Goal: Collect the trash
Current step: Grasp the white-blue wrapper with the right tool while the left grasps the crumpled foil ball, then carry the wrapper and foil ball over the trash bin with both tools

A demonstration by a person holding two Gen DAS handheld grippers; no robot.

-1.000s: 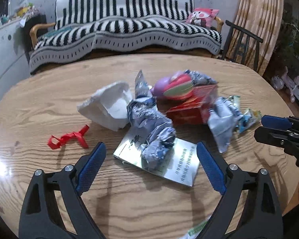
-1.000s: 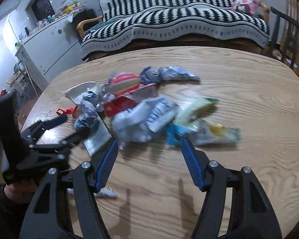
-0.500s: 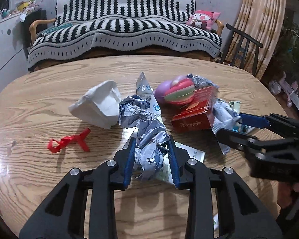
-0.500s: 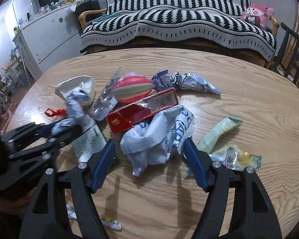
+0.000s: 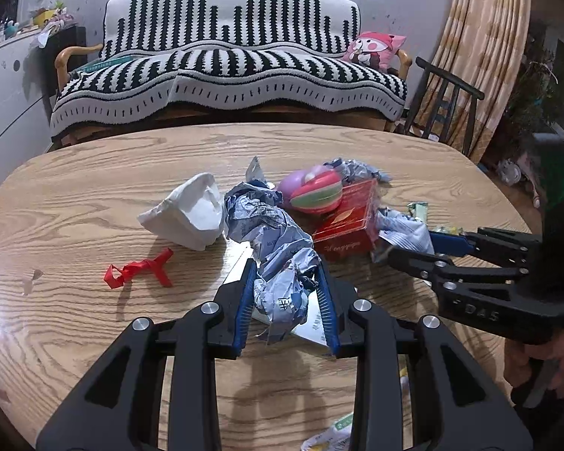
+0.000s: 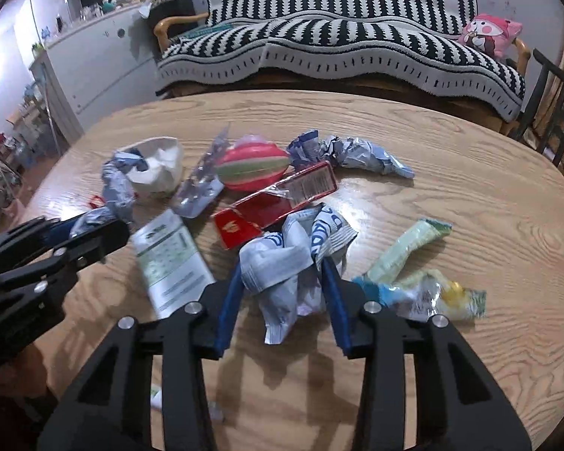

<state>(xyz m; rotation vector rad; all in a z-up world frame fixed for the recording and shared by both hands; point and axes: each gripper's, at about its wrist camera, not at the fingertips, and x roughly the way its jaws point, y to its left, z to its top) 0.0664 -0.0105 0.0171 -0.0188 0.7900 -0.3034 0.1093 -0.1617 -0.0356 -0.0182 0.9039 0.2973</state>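
Trash lies heaped on a round wooden table. My left gripper is shut on a long crumpled silver-blue wrapper, which also shows in the right wrist view. My right gripper is shut on a crumpled white-and-blue wrapper, seen from the side in the left wrist view. In the heap are a red box, a pink-and-green striped pouch, a white crumpled tissue and a flat printed sachet.
A red ribbon scrap lies left of the heap. A silver-blue wrapper, a pale green wrapper and a yellow-blue wrapper lie to the right. A striped sofa and a dark chair stand behind the table.
Both grippers have gone from open to shut: the left on the silver-blue wrapper, the right on the white-and-blue wrapper. The right gripper moved in closer to the heap.
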